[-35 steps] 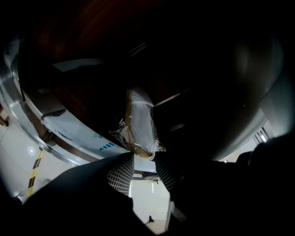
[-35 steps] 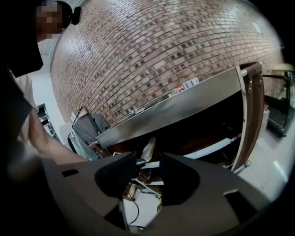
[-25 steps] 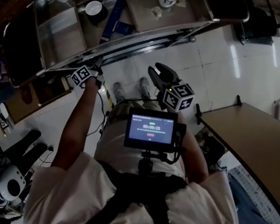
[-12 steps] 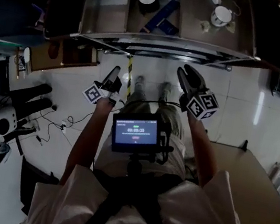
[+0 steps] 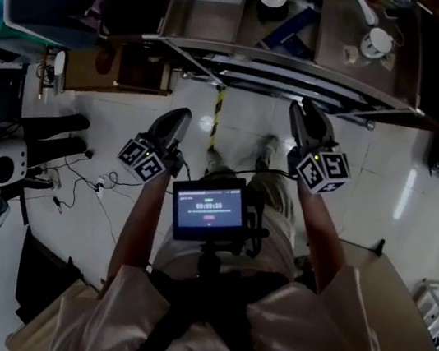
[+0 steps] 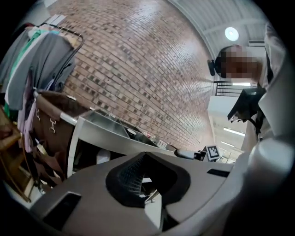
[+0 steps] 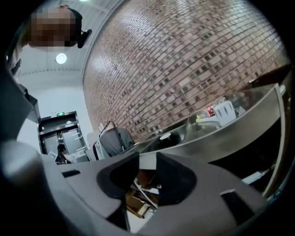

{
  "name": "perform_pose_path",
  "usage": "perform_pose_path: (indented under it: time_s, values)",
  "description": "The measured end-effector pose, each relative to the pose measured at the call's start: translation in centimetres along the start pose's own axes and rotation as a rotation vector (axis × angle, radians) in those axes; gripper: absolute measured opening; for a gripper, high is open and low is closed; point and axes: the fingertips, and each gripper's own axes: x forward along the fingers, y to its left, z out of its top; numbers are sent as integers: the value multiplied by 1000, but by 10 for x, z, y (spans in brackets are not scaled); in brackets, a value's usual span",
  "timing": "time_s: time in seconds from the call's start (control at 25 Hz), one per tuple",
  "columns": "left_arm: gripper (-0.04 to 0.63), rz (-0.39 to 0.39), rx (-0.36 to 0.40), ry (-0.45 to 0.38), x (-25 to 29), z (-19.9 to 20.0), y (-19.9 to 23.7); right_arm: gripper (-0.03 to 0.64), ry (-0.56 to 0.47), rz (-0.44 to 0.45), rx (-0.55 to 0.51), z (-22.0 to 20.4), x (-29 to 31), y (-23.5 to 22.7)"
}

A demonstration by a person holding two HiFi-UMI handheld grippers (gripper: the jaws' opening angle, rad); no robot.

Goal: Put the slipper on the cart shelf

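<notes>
From the head, the cart (image 5: 288, 64) is seen steeply from above, close ahead. The other cameras are carried on the left tool (image 5: 175, 121) and right tool (image 5: 303, 116), aimed from low upward; cart and brick wall (image 6: 138, 69) are shared by both.

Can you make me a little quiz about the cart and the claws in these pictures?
1. True or false: the left claw holds a slipper.
2. Which of these stands on top of the cart? A) a white cup B) a teddy bear C) a football
3. Fill in: the wall behind the cart is made of ____.

Key: 1 false, it is shut on nothing; 2 A; 3 brick.
</notes>
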Motion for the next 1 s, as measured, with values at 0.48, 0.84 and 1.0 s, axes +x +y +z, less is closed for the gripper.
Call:
perform_pose_path:
  time_s: [0.48,0.84,1.0]
  values:
    - [2,-114,192,-111,-104,85,-18,121,-101,-126,-240,50,-39,168]
    - [2,-144,179,-75,-123,71,8,121,-88,-275,-264,10,-75,191]
    - [2,-83,137,-57,-126,59,25,121,-85,-312,-257,-5,-85,193]
